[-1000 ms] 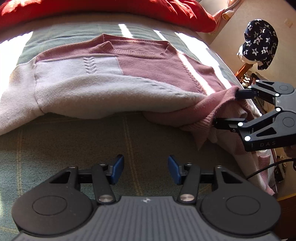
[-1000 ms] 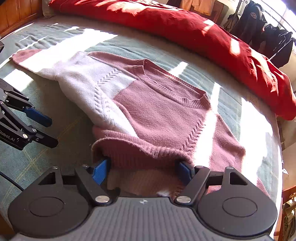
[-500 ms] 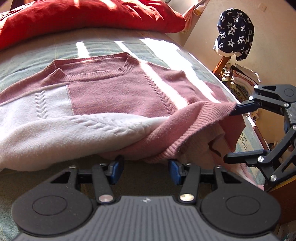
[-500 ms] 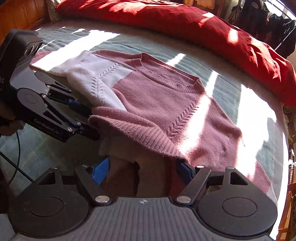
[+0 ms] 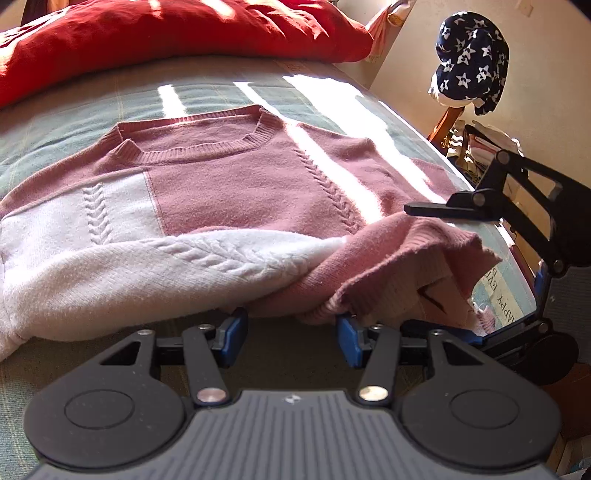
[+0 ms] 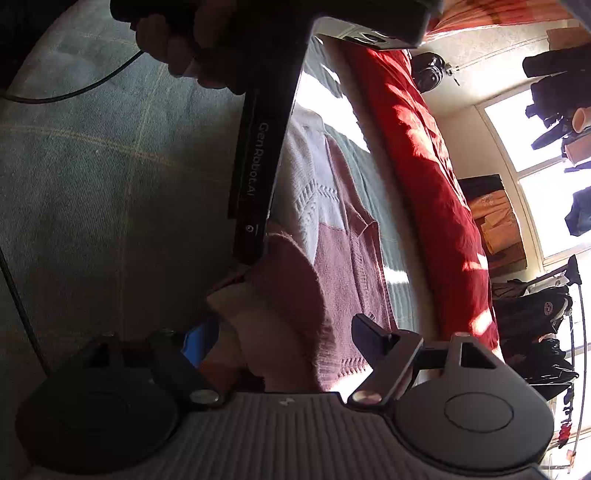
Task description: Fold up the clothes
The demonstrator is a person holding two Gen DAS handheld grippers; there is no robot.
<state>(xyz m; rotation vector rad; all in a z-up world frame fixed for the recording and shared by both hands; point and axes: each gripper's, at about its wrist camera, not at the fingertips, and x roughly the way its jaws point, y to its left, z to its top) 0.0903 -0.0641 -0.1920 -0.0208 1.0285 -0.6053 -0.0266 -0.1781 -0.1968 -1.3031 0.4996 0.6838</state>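
**Both grippers at the sweater's near hem**

While the pink-and-white sweater (image 5: 236, 199) lies spread on the green bed (image 5: 92, 107), neckline far, its near right hem is bunched and lifted. Your left gripper (image 5: 291, 332) has its jaws open, blue pads (image 5: 233, 334) touching the near fold. Your right gripper (image 6: 280, 336) is rolled sideways, jaws apart around the raised hem. A red duvet (image 5: 166, 33) lies along the far edge.
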